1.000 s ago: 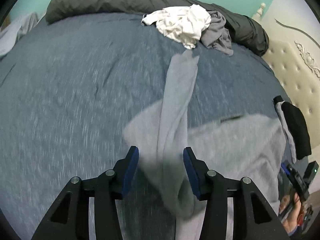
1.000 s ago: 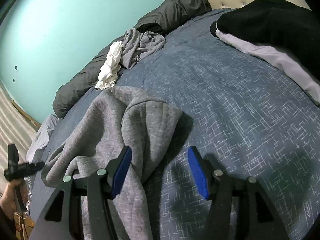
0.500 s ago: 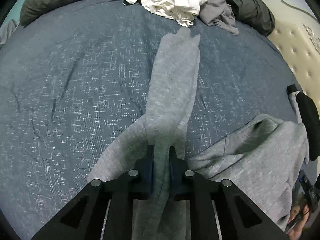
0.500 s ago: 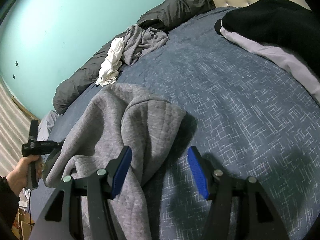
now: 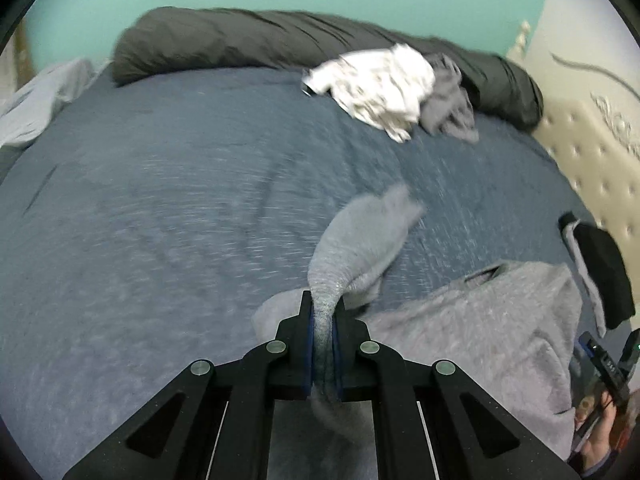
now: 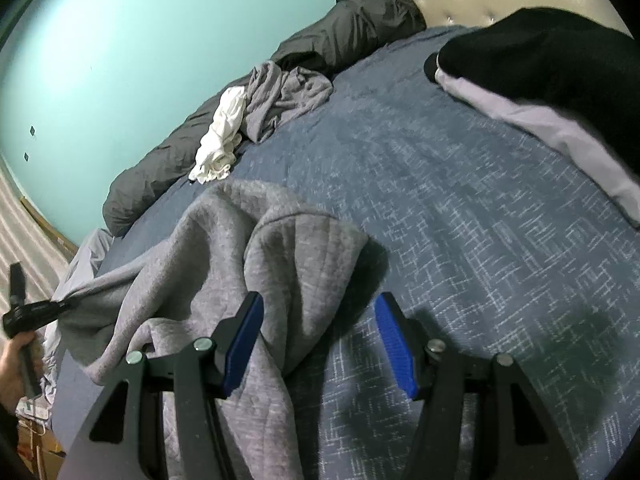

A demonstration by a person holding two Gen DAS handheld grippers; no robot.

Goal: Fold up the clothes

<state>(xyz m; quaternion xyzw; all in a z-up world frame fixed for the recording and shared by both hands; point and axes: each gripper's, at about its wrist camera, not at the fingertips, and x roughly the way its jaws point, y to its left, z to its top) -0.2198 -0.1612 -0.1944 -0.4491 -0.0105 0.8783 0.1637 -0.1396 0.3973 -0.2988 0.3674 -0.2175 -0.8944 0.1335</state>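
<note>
Left wrist view: left gripper (image 5: pixel 323 334) now clamped on the grey sleeve (image 5: pixel 360 240), lifted and bunched nearer than a moment ago; likely being carried over the hoodie (image 5: pixel 480 328), near right on the bed (image 5: pixel 160 200).

Right wrist view: right gripper (image 6: pixel 318 340) gaping, holding nothing, straddling the hood (image 6: pixel 304 256).

Dark rolled duvet (image 5: pixel 280 40), tufted headboard (image 5: pixel 592 168).
</note>
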